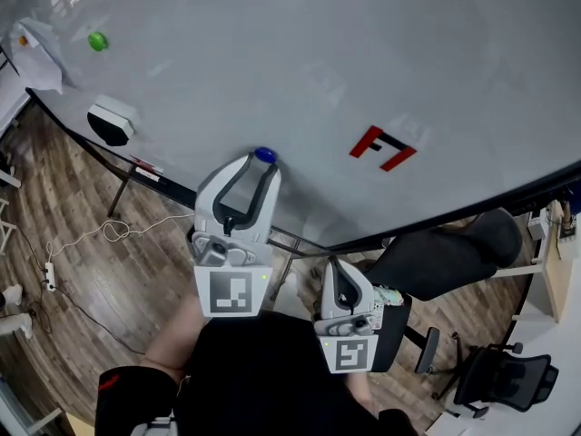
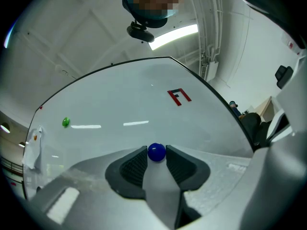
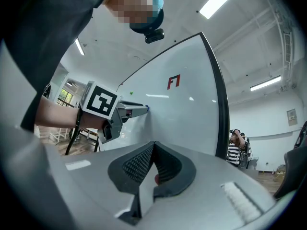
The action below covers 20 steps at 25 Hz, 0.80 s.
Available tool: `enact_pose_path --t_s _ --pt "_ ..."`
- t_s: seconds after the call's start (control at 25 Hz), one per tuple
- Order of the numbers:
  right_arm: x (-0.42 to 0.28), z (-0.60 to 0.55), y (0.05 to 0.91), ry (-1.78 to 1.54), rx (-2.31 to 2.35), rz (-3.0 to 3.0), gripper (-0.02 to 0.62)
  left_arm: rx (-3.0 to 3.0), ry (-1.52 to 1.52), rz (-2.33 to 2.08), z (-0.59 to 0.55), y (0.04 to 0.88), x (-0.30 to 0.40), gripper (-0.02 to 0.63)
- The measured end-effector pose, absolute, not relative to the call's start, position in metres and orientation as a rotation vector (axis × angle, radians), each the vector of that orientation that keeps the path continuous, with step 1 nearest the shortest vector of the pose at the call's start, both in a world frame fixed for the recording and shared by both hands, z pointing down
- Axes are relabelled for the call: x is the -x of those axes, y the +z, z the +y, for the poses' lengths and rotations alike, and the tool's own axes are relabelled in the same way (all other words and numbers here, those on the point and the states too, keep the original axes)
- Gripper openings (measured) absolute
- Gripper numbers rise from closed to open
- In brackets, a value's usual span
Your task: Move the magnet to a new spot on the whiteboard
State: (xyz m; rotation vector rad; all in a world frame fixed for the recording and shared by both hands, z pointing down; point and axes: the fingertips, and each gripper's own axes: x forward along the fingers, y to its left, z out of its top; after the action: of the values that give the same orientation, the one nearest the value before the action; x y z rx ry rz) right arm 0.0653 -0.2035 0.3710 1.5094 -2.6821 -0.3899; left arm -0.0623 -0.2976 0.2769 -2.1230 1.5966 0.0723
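A small blue magnet (image 1: 264, 154) sits on the whiteboard (image 1: 327, 53), near its lower edge. My left gripper (image 1: 257, 160) points at the board and is open. The magnet (image 2: 156, 152) lies right between its fingertips, and the pads stand beside it without pressing. My right gripper (image 1: 338, 266) hangs lower, below the board's edge and off it. Its jaws are shut with nothing between them. In the right gripper view, that gripper (image 3: 152, 145) looks along the board, and the left gripper (image 3: 129, 110) shows at the left against the board.
A green magnet (image 1: 97, 41) is at the board's far left and a red F logo (image 1: 382, 147) at its right. A white eraser (image 1: 111, 122) rests by the left edge. Below are wood floor with a cable (image 1: 109, 232) and an office chair (image 1: 504, 375).
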Motion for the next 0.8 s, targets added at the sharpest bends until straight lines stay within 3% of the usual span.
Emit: enact_pose_path --t_s 0.8 --pt "-0.0701 -0.2030 0.3732 -0.378 -1.542 -2.647 -0.002 2.107 0.082 1.575 -0.3040 0.2738 0.0591 0.126"
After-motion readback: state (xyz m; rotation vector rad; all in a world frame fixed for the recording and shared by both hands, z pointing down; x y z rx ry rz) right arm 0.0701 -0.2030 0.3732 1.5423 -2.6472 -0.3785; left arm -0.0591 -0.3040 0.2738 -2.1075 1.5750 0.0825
